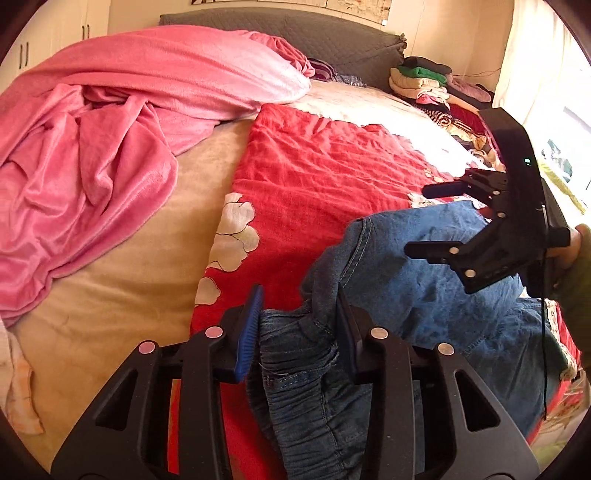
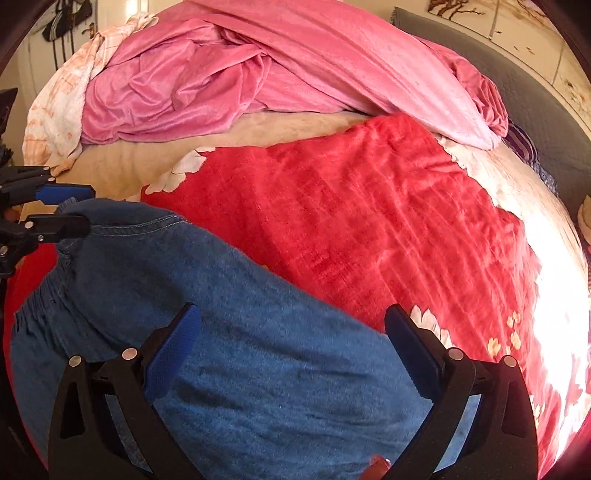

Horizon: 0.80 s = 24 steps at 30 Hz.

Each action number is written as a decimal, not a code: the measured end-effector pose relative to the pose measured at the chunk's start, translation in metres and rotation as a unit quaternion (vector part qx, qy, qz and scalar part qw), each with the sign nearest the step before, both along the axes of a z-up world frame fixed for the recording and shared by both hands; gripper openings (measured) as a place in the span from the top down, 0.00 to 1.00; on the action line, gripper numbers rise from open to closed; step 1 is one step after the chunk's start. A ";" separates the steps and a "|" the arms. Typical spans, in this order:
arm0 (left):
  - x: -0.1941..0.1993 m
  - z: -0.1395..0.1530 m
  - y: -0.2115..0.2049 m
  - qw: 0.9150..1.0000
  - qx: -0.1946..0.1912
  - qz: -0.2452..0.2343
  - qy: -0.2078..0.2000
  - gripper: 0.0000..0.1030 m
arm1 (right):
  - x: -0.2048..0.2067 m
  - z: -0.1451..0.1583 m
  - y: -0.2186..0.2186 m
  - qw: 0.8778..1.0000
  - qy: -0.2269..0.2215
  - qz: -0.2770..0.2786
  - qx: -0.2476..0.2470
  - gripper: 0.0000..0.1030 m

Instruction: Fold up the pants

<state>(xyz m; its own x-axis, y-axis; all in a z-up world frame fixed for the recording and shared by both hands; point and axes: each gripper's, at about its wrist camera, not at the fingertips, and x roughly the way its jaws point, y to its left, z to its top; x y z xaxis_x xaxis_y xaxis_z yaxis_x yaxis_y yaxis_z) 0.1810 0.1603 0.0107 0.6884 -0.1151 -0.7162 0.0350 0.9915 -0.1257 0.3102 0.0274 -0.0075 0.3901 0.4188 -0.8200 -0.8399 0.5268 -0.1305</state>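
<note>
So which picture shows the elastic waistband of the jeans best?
The left wrist view: the gathered waistband sits right between the left gripper fingers. The right wrist view shows only a small stretch of it at the edge.

Bed under red floral blanket, grey headboard, bright window

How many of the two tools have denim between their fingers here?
1. The left tool has the gathered waistband of the blue denim pants between its fingers. The right tool stands wide open above the denim, gripping nothing. Contact under the fabric may be hidden.
</note>
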 end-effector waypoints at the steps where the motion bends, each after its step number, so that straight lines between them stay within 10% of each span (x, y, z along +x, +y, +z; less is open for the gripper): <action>1: -0.004 0.002 -0.003 1.000 -0.001 -0.002 -0.003 0.72 | 0.001 0.000 0.003 1.000 -0.005 0.010 -0.006 0.05; 5: -0.015 0.005 -0.013 1.000 0.011 -0.011 -0.009 0.72 | -0.003 -0.001 0.016 0.997 -0.033 0.067 -0.035 0.08; 10: -0.020 0.000 -0.017 1.000 0.023 -0.007 -0.008 0.72 | -0.023 -0.008 0.021 0.991 -0.011 0.123 -0.050 0.64; 14: -0.025 -0.004 -0.013 1.000 0.025 0.007 -0.006 0.72 | -0.046 -0.008 0.011 0.993 -0.004 0.113 -0.026 0.81; 24: -0.052 0.002 -0.021 0.999 0.015 0.025 -0.031 0.69 | -0.106 0.033 -0.051 0.996 -0.022 0.023 0.081 0.89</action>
